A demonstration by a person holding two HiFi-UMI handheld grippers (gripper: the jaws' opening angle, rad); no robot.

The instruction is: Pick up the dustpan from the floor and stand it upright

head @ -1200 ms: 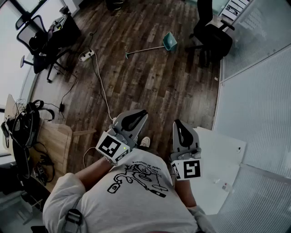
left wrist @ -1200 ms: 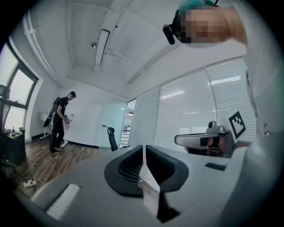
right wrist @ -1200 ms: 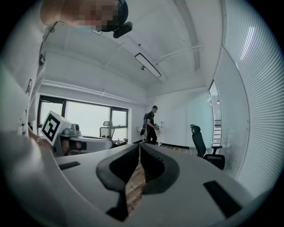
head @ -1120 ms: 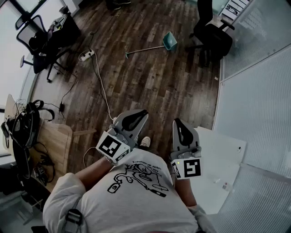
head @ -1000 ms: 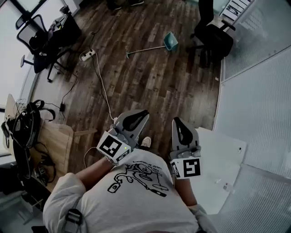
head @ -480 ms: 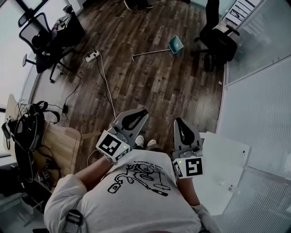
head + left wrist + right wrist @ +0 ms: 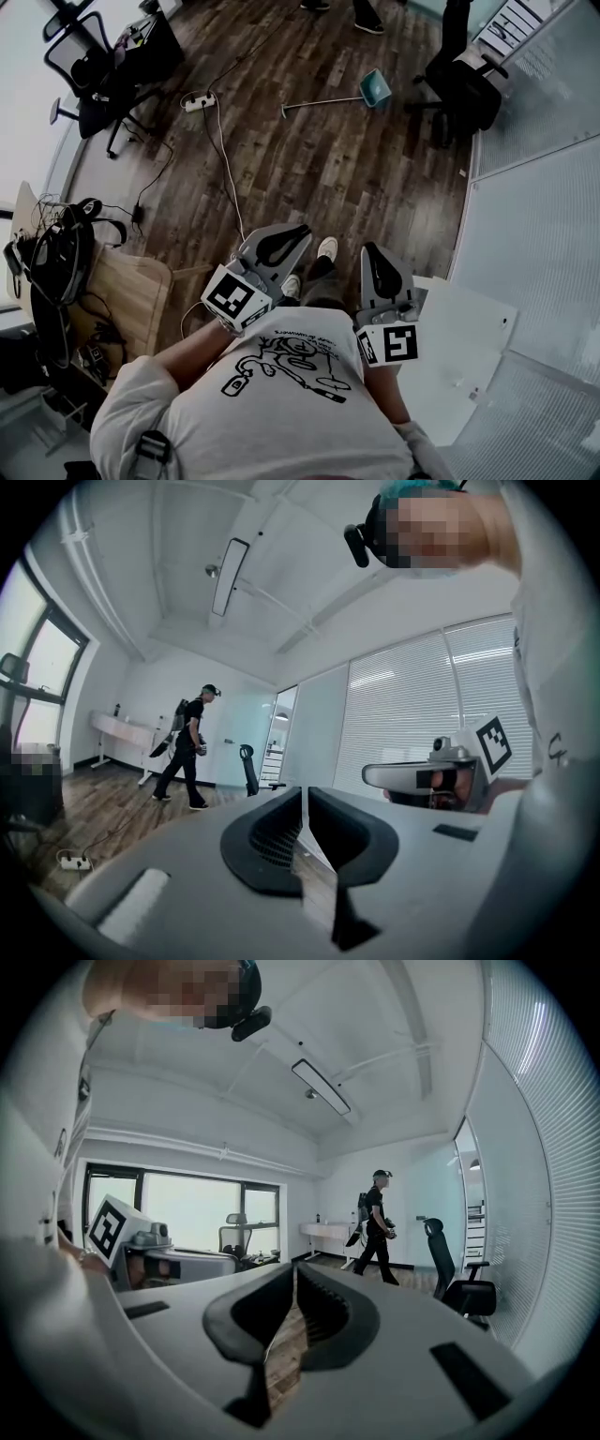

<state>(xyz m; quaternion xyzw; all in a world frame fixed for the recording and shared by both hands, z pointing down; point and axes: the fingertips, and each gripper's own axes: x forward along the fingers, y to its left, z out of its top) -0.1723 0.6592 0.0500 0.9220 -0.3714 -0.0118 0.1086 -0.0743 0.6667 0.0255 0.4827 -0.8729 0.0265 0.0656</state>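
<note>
A teal dustpan [image 7: 375, 87] with a long thin handle [image 7: 319, 101] lies flat on the dark wood floor, far ahead in the head view. Neither gripper view shows it. My left gripper [image 7: 303, 229] is held close to the body, pointing level toward the dustpan, far short of it. Its jaws are shut with nothing between them [image 7: 306, 799]. My right gripper [image 7: 368, 249] is beside it, also shut and empty [image 7: 294, 1279]. The wearer's shoe [image 7: 326, 248] shows between the two grippers.
A power strip [image 7: 200, 99] and its white cable [image 7: 228, 183] lie on the floor to the left. Office chairs [image 7: 94, 75] stand at the back left, a black chair [image 7: 469, 89] beside the dustpan. A glass partition [image 7: 534, 216] runs along the right. Another person [image 7: 187, 747] walks at the far end.
The whole view has advanced over the floor toward the dustpan. A shoe now shows between the grippers. Both grippers were carried forward, still shut.
</note>
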